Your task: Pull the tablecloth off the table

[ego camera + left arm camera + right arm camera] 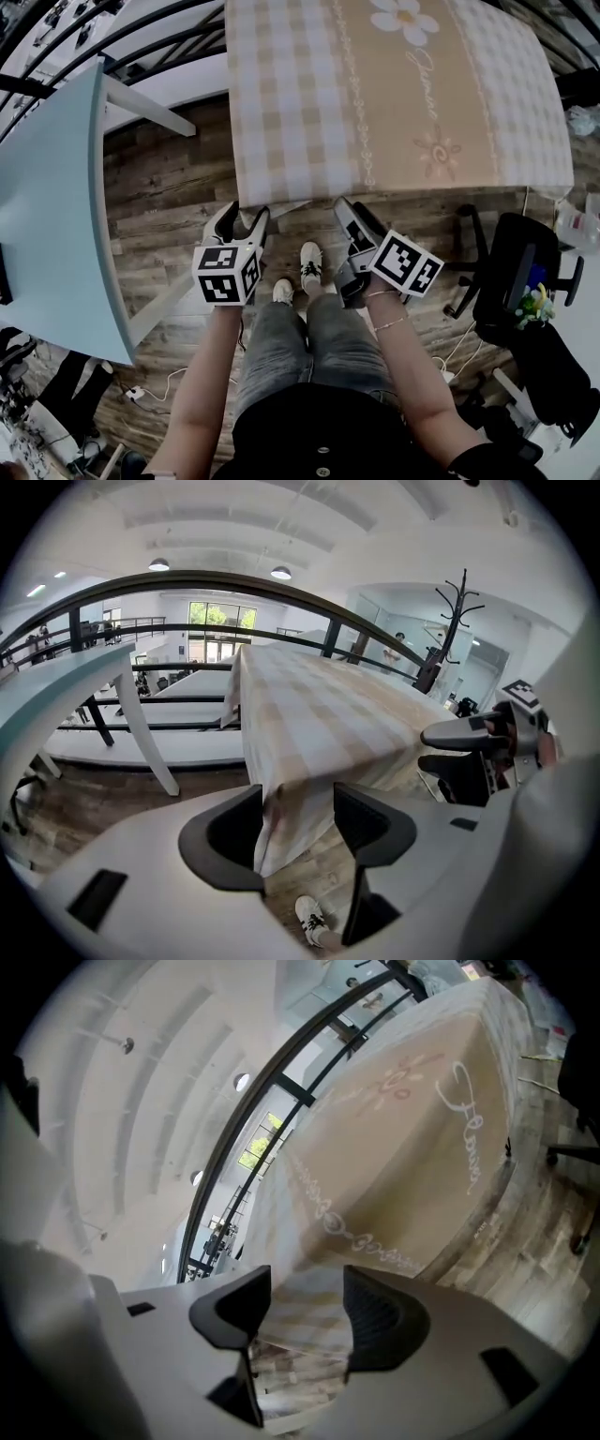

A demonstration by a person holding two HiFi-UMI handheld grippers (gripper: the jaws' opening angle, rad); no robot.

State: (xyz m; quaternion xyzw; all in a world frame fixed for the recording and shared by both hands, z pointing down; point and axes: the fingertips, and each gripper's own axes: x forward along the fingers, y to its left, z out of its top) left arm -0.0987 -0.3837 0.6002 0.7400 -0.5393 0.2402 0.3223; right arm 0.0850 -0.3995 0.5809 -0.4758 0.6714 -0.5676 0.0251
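Observation:
A beige checked tablecloth (394, 94) with flower prints covers the table in front of me, and its near hem hangs over the front edge. My left gripper (243, 218) is at the cloth's near left corner, jaws open. In the left gripper view the hanging corner (281, 808) lies between the open left gripper (298, 822) jaws, and the pads do not press it. My right gripper (354, 214) is further right along the hem, also open. In the right gripper view the right gripper (307, 1312) has the cloth's edge (309, 1321) in its gap, below the cloth's printed top (412, 1147).
A pale blue table (56, 206) stands close on the left. A black office chair (520, 272) stands at the right. Black railings (141, 47) run behind the tables. The person's shoes (309, 262) stand on the wooden floor below the grippers, with cables (159, 384) nearby.

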